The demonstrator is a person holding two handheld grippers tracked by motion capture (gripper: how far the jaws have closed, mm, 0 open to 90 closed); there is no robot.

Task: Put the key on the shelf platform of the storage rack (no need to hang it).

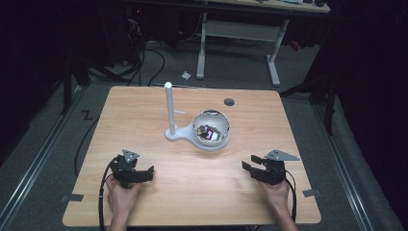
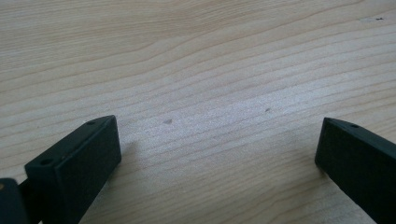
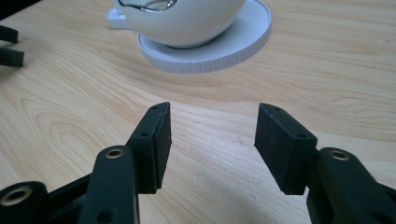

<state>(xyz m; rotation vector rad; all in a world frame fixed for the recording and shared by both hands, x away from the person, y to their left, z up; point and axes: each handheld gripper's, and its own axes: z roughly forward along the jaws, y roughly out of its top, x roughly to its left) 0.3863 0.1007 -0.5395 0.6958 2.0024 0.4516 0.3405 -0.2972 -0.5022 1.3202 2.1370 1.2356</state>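
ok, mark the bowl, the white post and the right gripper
bowl (image 1: 220,124), high view, on its right inner wall.
white post (image 1: 170,108), high view, mid-shaft.
right gripper (image 3: 212,140), right gripper view, midway between its open jaws.

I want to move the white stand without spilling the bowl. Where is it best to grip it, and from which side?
Probably the upright white post: it is slim, bare and rises clear beside the bowl. Come from the left with the left gripper, jaws open, closing across the post low, near the base.

A white bowl (image 1: 211,130) holding small items sits on a white stand (image 1: 179,133) mid-table.
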